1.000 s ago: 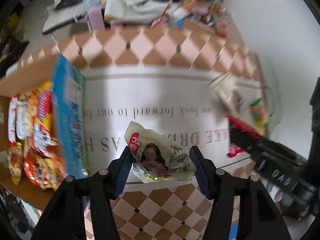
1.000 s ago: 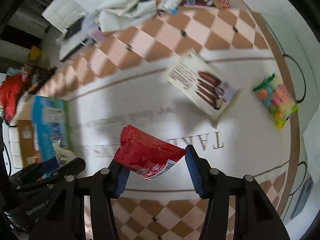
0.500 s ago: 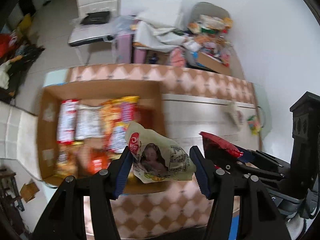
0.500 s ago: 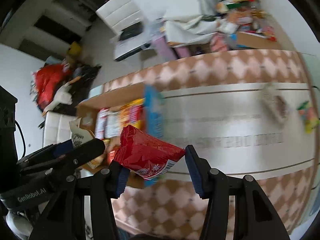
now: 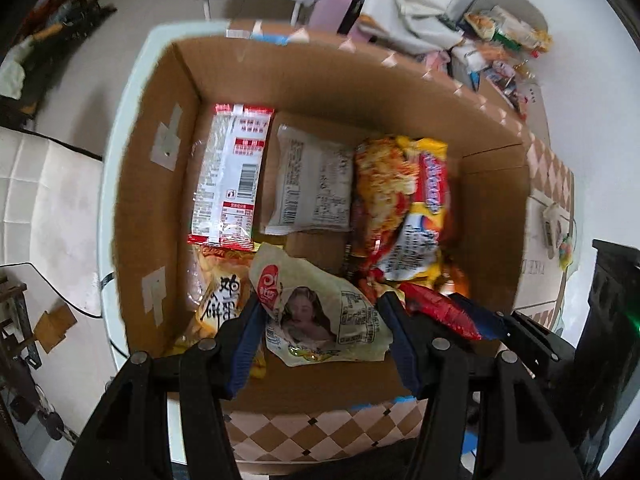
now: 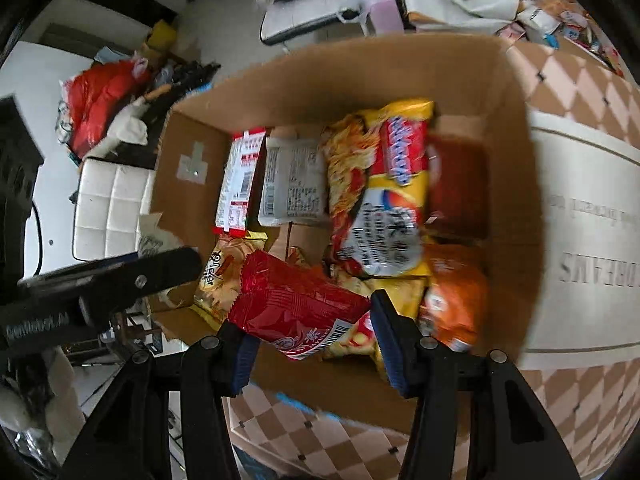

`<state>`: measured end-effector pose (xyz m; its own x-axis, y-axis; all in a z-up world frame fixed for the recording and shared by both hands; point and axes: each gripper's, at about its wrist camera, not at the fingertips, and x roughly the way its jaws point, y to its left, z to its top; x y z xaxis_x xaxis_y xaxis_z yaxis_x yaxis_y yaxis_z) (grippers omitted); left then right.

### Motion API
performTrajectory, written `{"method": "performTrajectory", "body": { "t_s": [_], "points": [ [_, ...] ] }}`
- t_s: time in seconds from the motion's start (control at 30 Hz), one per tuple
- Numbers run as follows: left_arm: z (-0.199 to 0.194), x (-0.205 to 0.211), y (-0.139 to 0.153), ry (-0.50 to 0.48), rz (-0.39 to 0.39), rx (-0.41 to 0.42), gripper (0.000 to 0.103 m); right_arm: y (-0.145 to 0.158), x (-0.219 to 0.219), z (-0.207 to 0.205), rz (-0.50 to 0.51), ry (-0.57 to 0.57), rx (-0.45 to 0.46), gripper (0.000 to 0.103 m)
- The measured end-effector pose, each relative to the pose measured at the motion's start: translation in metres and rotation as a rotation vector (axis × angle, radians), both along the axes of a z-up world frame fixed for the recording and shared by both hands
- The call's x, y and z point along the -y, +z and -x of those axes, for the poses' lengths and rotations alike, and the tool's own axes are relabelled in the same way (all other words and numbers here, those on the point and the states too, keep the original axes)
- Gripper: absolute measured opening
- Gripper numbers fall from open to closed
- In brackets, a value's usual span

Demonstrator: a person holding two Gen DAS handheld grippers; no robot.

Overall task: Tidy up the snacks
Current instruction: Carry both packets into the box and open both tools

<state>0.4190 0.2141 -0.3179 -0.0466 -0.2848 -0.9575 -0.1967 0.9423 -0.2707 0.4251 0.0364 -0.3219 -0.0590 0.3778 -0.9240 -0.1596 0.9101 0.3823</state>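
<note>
Tongs [image 5: 324, 320] and red packet [image 6: 296, 312] hide box [image 5: 160, 184] contents beneath

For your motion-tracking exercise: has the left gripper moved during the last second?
Yes. The left gripper, shut on the pale snack packet, moved from over the tablecloth to above the cardboard box.

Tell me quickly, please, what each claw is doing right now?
Left claw: closed on the cream snack packet, above the cardboard box.
Right claw: closed on the red snack packet, above the same box.
</note>
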Motion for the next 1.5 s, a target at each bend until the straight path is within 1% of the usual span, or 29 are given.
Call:
{"method": "performTrajectory", "body": {
  "t_s": [0.03, 0.17, 0.23, 0.33, 0.4, 0.43, 0.47, 0.5, 0.57, 0.63, 0.7, 0.87, 1.07, 1.13, 1.17, 1.2, 1.37, 1.5],
  "points": [
    [-0.003, -0.002, -0.009, -0.004, 0.014, -0.015, 0.056, -0.004, -0.005, -0.001, 0.007, 0.005, 0.001, 0.055],
    [-0.009, -0.005, -0.029, -0.022, 0.029, -0.063, 0.056, -0.016, -0.021, -0.006, 0.039, 0.027, 0.020, 0.055],
    [-0.011, -0.004, -0.039, -0.029, 0.042, -0.104, 0.056, -0.021, -0.028, -0.008, 0.048, 0.034, 0.023, 0.056],
    [-0.010, -0.005, -0.050, -0.033, 0.059, -0.146, 0.057, -0.032, -0.034, -0.013, 0.058, 0.045, -0.003, 0.058],
    [-0.008, -0.003, -0.053, -0.046, 0.045, -0.162, 0.064, -0.037, -0.038, -0.013, 0.098, 0.068, -0.009, 0.068],
    [-0.007, -0.003, -0.052, -0.052, 0.035, -0.155, 0.066, -0.038, -0.039, -0.014, 0.133, 0.077, 0.004, 0.079],
    [-0.006, -0.002, -0.051, -0.057, 0.021, -0.151, 0.073, -0.038, -0.039, -0.014, 0.149, 0.083, 0.013, 0.084],
    [-0.005, -0.001, -0.050, -0.063, 0.015, -0.149, 0.080, -0.039, -0.037, -0.013, 0.154, 0.082, 0.011, 0.085],
    [-0.003, 0.000, -0.048, -0.067, 0.001, -0.142, 0.085, -0.041, -0.034, -0.014, 0.162, 0.073, 0.000, 0.089],
    [-0.002, 0.000, -0.044, -0.065, 0.002, -0.130, 0.085, -0.042, -0.031, -0.014, 0.164, 0.066, -0.006, 0.092],
    [-0.001, 0.001, -0.038, -0.065, -0.003, -0.115, 0.085, -0.042, -0.026, -0.012, 0.174, 0.060, -0.009, 0.092],
    [0.004, 0.006, -0.018, -0.075, -0.058, -0.068, 0.085, -0.037, -0.016, -0.007, 0.205, 0.046, -0.004, 0.092],
    [0.019, 0.018, 0.012, -0.053, -0.119, 0.024, 0.085, -0.023, 0.000, -0.002, 0.258, 0.013, 0.036, 0.093],
    [0.026, 0.019, 0.021, -0.052, -0.151, 0.062, 0.085, -0.015, 0.006, 0.002, 0.278, -0.003, 0.055, 0.093],
    [0.029, 0.021, 0.018, -0.051, -0.163, 0.077, 0.085, -0.012, 0.008, 0.004, 0.283, -0.009, 0.063, 0.093],
    [0.033, 0.019, 0.022, -0.050, -0.171, 0.091, 0.085, -0.005, 0.011, 0.006, 0.292, -0.015, 0.078, 0.093],
    [0.054, 0.022, 0.050, -0.040, -0.215, 0.186, 0.085, 0.028, 0.020, 0.020, 0.299, -0.044, 0.148, 0.093],
    [0.075, 0.027, 0.073, -0.031, -0.249, 0.262, 0.085, 0.053, 0.026, 0.036, 0.299, -0.054, 0.184, 0.093]
  ]
}}
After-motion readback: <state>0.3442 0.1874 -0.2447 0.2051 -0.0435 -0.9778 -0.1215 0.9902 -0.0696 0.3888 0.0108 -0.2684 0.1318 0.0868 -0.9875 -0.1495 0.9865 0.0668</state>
